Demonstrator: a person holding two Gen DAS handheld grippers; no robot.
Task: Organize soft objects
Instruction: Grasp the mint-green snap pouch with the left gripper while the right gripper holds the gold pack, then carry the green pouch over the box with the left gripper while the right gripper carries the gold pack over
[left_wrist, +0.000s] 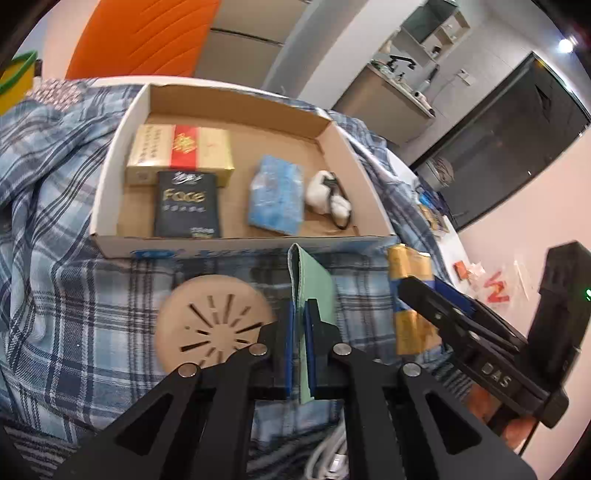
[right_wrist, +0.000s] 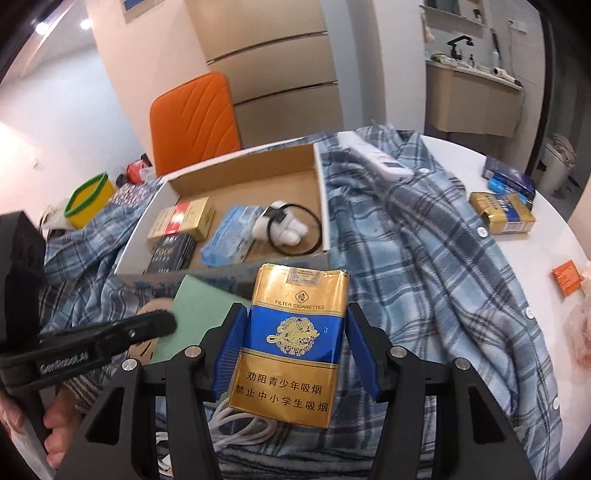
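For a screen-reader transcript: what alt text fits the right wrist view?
The right gripper clamps a gold-and-blue cigarette pack above a plaid shirt. Beyond it sits an open cardboard box holding packets.

The cigarette pack (right_wrist: 291, 347) wears a glossy gold-and-blue film wrap that catches the light. The green cloth (left_wrist: 312, 295) looks matt and soft, with a stitched hem. The plaid shirt (right_wrist: 424, 280) is woven fabric, slightly fuzzy, with shiny plastic buttons. The tray (left_wrist: 122, 147), by the table's far edge, is raw brown cardboard inside, white-coated outside. The round coaster (left_wrist: 214, 325) looks like matt cut fibreboard. The left gripper (left_wrist: 299, 332) and right gripper (right_wrist: 291, 354) are matt black plastic with blue ribbed pads and bright metal pins.
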